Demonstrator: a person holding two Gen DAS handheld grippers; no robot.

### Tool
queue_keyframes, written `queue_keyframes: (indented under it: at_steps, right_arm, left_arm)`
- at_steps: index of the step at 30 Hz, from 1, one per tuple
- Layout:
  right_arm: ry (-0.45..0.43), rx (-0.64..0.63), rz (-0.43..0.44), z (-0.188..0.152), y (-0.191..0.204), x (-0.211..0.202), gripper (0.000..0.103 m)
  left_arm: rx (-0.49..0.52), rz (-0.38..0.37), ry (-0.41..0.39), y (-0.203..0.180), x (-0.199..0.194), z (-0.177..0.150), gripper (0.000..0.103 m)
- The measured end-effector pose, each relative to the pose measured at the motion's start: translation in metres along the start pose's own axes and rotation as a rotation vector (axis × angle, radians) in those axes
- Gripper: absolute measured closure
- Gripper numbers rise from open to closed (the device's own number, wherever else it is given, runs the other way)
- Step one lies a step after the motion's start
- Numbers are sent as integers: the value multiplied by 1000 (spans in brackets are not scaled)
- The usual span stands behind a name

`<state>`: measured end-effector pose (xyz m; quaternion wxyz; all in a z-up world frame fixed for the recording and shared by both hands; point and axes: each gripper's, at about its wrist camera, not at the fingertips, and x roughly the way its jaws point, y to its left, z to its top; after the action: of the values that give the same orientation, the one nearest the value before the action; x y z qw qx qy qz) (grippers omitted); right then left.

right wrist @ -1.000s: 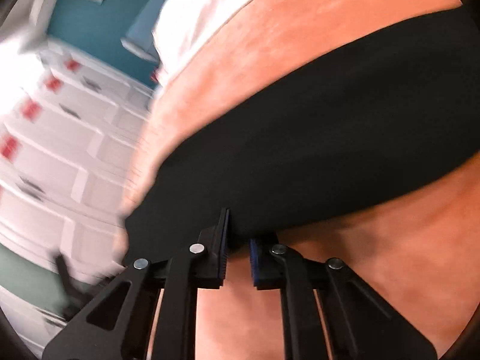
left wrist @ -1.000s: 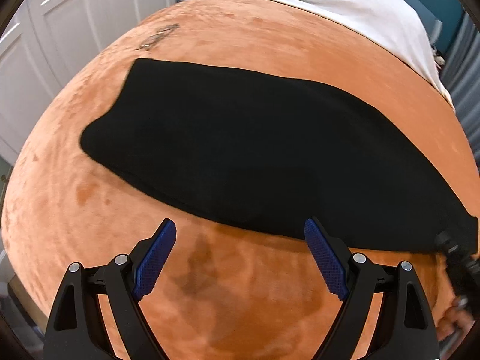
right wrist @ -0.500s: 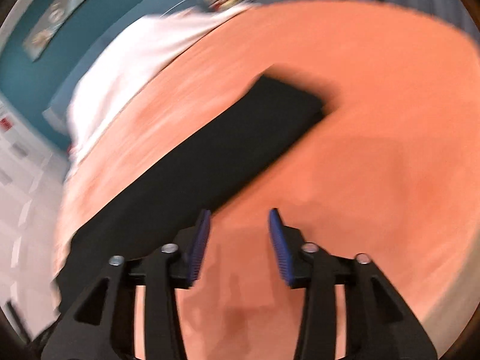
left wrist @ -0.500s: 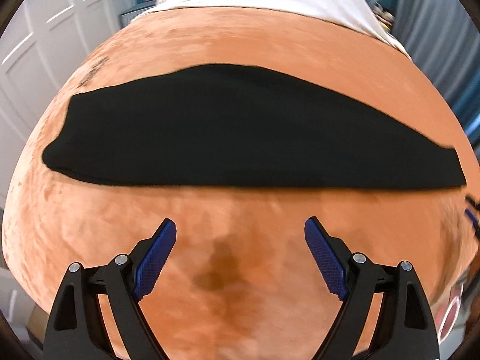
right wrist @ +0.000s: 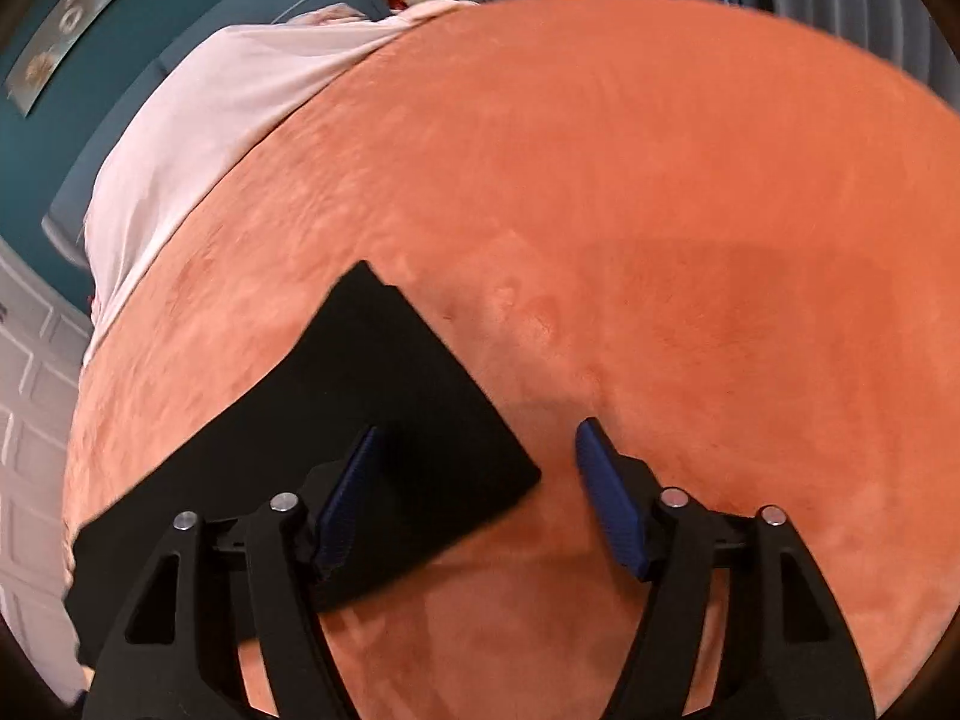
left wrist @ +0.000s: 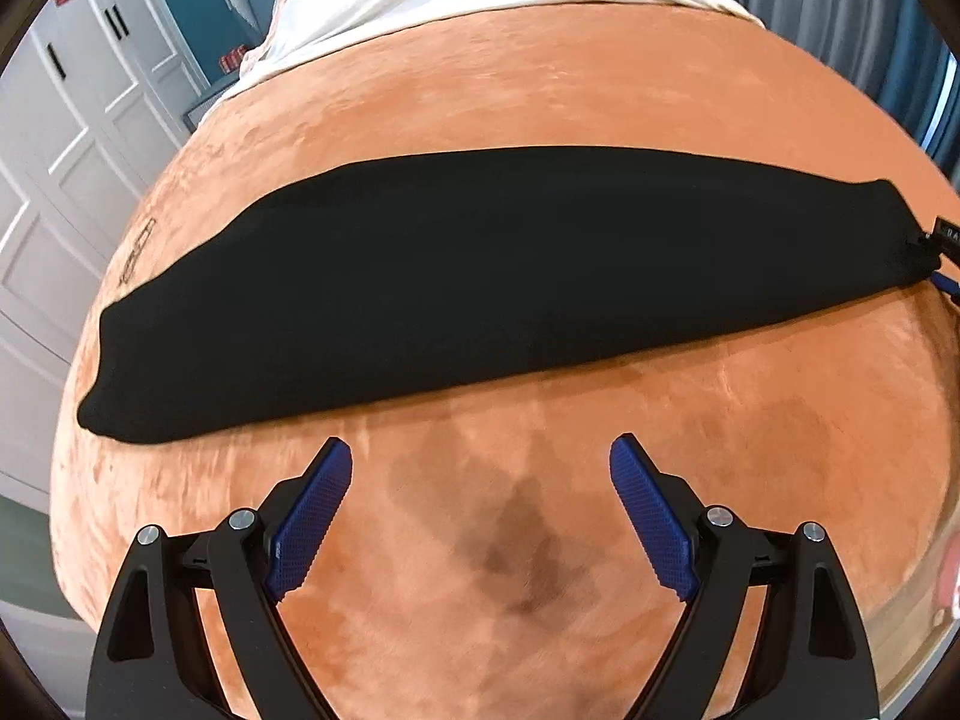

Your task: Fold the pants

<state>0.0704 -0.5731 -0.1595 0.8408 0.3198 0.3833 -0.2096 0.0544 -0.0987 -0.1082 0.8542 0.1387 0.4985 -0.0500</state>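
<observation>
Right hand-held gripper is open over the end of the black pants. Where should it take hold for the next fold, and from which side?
Probably the near corner of the squared end of the black pants, which lies between the fingers of the right hand-held gripper as its jaws have just been opening. Come from above, off the bare orange blanket beyond that end: the cloth lies flat, so only an edge gives purchase.

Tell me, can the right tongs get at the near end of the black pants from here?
Probably yes. The right tongs stand open, and the end of the black pants lies flat on the orange blanket with nothing in the way.
</observation>
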Motion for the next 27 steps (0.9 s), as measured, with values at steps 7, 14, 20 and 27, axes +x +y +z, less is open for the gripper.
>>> queue_keyframes:
  at_steps: [7,14,20,27]
  right_arm:
    - [44,-128,25,-5,23,4,80]
    - [53,-4,71,-5,5,6,71]
    - [64,-63,15,-7,23,5,59]
    - [17,-97,47,-6,31,-16,82]
  left_arm:
    - [-14,53,60,-14,19,16,17]
    - [-16,85,83,-13,22,11,17]
    - [-38,64,76,-4,18,9,17]
    - [-37,51,67,5,17,9,17]
